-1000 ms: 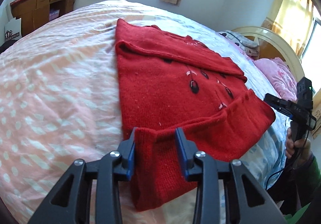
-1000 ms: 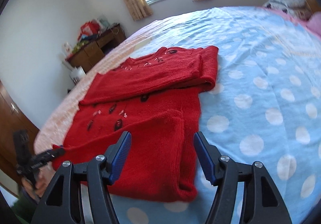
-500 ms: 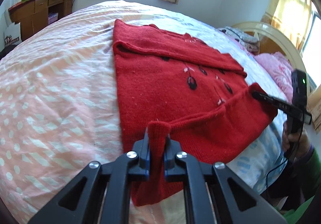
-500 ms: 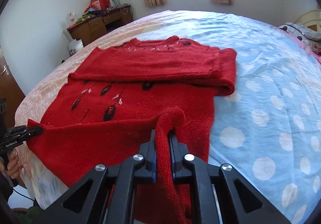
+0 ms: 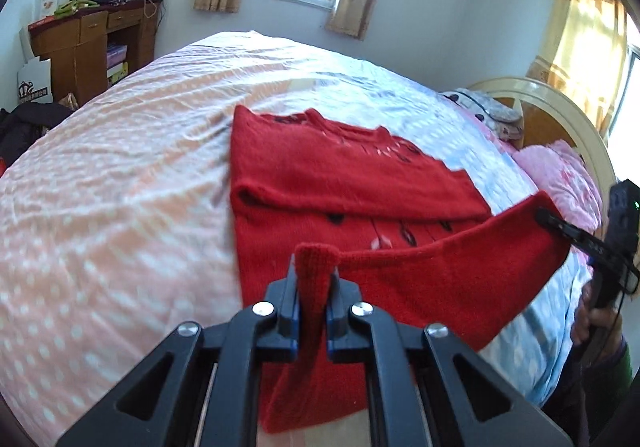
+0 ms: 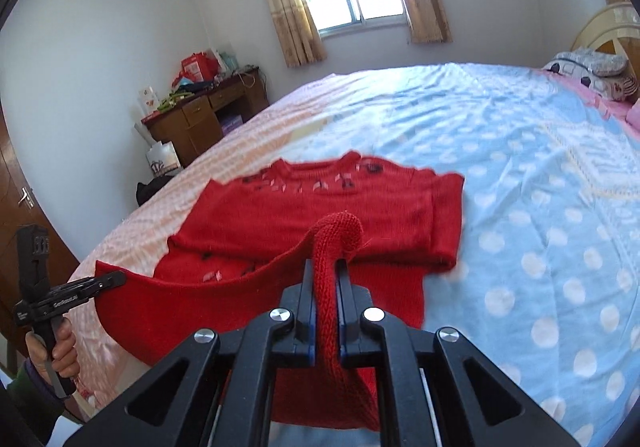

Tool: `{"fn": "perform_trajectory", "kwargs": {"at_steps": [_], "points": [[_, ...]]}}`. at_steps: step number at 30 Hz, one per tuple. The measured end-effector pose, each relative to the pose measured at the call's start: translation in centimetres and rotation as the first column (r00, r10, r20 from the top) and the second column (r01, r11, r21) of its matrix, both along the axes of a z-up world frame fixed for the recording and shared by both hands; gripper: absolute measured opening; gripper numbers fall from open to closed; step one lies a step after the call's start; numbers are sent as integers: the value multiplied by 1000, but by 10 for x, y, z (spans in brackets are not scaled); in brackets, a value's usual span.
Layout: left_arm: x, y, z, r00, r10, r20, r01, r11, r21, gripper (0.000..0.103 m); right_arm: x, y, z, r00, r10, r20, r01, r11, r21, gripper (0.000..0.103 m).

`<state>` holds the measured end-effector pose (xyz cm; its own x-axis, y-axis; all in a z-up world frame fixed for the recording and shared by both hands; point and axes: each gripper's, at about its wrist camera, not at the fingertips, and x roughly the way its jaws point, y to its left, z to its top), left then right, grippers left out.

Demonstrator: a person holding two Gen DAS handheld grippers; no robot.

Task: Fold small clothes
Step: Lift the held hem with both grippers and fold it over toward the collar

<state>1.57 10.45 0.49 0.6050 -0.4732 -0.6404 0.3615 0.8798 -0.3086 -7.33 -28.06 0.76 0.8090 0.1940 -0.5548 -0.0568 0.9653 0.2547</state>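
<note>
Tools [image 5: 313,279] [image 6: 325,279], both clamping one sweater [image 5: 340,183]

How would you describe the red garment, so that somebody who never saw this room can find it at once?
A wide bed with a dotted cover, half pink and half blue, fills the room. In the middle of it lies the red knitted sweater, with small dark and pale motifs near its neck. It is the only red garment on the bed, and its near hem is held up at two corners by the left gripper and the right gripper.
</note>
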Motion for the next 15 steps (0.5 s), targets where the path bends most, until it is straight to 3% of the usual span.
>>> {"fn": "perform_trajectory", "kwargs": {"at_steps": [15], "points": [[94,-19,9,998,56,-38,-58,998,-40,9,64,-1,11,997,-63,35,66,990,-124,6]]}}
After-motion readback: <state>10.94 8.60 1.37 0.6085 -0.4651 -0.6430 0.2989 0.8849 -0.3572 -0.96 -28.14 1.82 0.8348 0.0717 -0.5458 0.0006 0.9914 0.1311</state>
